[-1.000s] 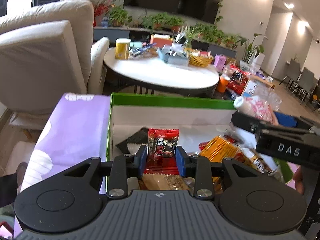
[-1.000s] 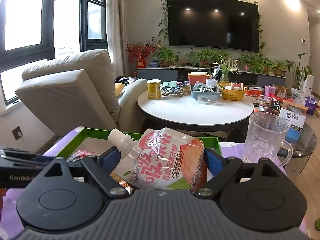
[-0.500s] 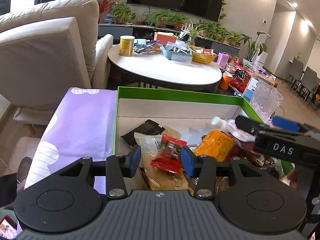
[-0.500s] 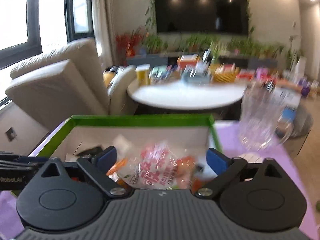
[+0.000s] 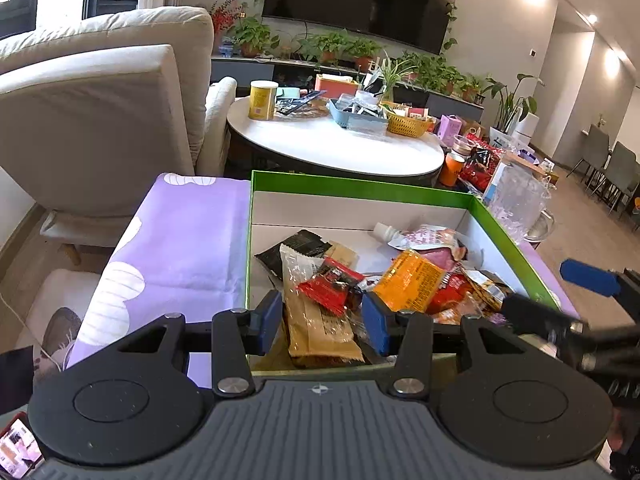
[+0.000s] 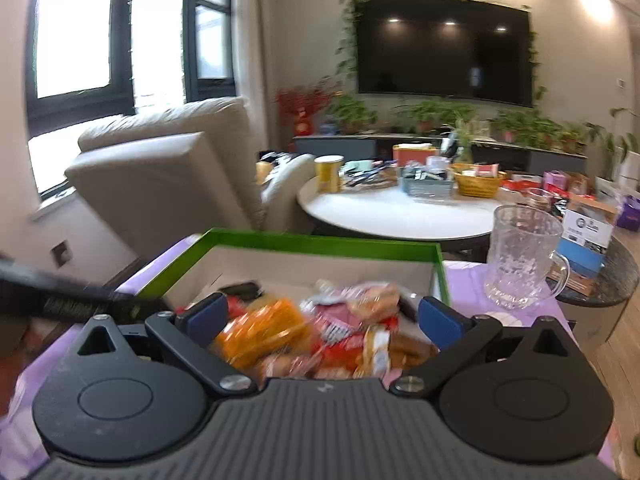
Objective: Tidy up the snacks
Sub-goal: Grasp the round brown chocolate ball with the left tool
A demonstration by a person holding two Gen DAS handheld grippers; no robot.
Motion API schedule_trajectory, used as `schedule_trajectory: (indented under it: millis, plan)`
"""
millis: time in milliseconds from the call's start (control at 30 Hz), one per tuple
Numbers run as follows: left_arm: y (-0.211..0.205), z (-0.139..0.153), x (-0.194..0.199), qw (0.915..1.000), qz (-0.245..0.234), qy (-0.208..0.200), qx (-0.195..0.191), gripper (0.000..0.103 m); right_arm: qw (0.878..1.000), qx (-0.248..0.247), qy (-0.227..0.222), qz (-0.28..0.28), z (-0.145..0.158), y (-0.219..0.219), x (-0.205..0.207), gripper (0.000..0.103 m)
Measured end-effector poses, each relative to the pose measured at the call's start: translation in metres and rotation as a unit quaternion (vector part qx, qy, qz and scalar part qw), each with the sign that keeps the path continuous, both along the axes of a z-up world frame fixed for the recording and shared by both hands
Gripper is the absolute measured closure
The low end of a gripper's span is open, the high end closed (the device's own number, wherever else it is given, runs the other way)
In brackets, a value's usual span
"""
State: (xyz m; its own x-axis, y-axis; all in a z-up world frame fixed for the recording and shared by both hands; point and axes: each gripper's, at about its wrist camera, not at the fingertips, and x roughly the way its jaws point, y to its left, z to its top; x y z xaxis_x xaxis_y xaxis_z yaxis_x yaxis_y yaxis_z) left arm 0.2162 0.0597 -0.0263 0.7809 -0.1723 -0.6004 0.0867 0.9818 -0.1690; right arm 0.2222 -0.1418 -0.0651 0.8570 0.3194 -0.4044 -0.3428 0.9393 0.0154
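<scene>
Red packet (image 5: 334,285) and pink spout pouch (image 5: 424,238) released into green-rimmed box (image 5: 360,190); left gripper (image 5: 322,322), right gripper (image 6: 322,318) spread wide, empty.

My box (image 5: 360,190) is bright green outside, plain white within. It sits on a lilac cloth (image 5: 188,240) printed with white shapes. Inside lie a red-and-black packet (image 5: 332,284), an orange packet (image 5: 408,286) and a pink-and-white pouch (image 5: 424,238). My finger pads (image 5: 270,320) are blue.

A clear ribbed glass mug (image 6: 522,256) stands on the lilac patterned cloth (image 5: 176,248). Behind, a round white tabletop (image 5: 340,148) carries a yellow canister (image 5: 263,100) and a woven yellow basket (image 5: 408,125), beside a beige armchair (image 5: 100,108).
</scene>
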Motion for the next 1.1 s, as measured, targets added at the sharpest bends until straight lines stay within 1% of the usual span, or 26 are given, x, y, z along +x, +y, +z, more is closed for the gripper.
schedule_trajectory:
  millis: [67, 133, 300, 400, 500, 667, 833, 933, 1033, 1100]
  plan:
    - [-0.003, 0.002, -0.008, 1.0, -0.005, -0.003, 0.001, 0.061, 1.0, -0.016, -0.001, 0.011, -0.001, 0.0, -0.008, 0.028]
    - [-0.006, 0.003, -0.016, 0.9999, -0.016, -0.006, 0.001, 0.061, 0.999, -0.031, -0.008, 0.003, -0.002, -0.004, -0.016, 0.028]
    - [-0.025, 0.002, -0.036, 0.9978, -0.066, -0.003, -0.003, 0.061, 0.998, -0.022, -0.018, -0.051, 0.004, -0.035, -0.024, 0.028]
    - [-0.044, -0.002, -0.049, 0.9942, -0.108, 0.004, -0.008, 0.061, 0.996, -0.024, -0.022, -0.084, 0.006, -0.056, -0.033, 0.028]
    - [-0.069, -0.011, -0.063, 0.9859, -0.166, 0.015, -0.018, 0.061, 0.993, -0.032, -0.028, -0.111, 0.007, -0.074, -0.046, 0.028]
    - [-0.11, -0.033, -0.085, 0.9645, -0.258, 0.046, -0.034, 0.061, 0.988, -0.031, -0.028, -0.146, 0.005, -0.1, -0.061, 0.028]
    - [-0.137, -0.048, -0.095, 0.9445, -0.319, 0.065, -0.048, 0.06, 0.985, -0.029, -0.019, -0.166, -0.002, -0.115, -0.07, 0.028]
    - [-0.145, -0.057, -0.093, 0.9393, -0.328, 0.085, -0.053, 0.059, 0.985, -0.025, -0.013, -0.172, -0.006, -0.121, -0.074, 0.028]
    - [-0.153, -0.066, -0.091, 0.9398, -0.324, 0.098, -0.048, 0.059, 0.985, -0.021, -0.01, -0.17, -0.009, -0.122, -0.077, 0.028]
    - [-0.157, -0.066, -0.089, 0.9413, -0.323, 0.088, -0.045, 0.057, 0.986, -0.022, -0.009, -0.168, -0.01, -0.121, -0.078, 0.028]
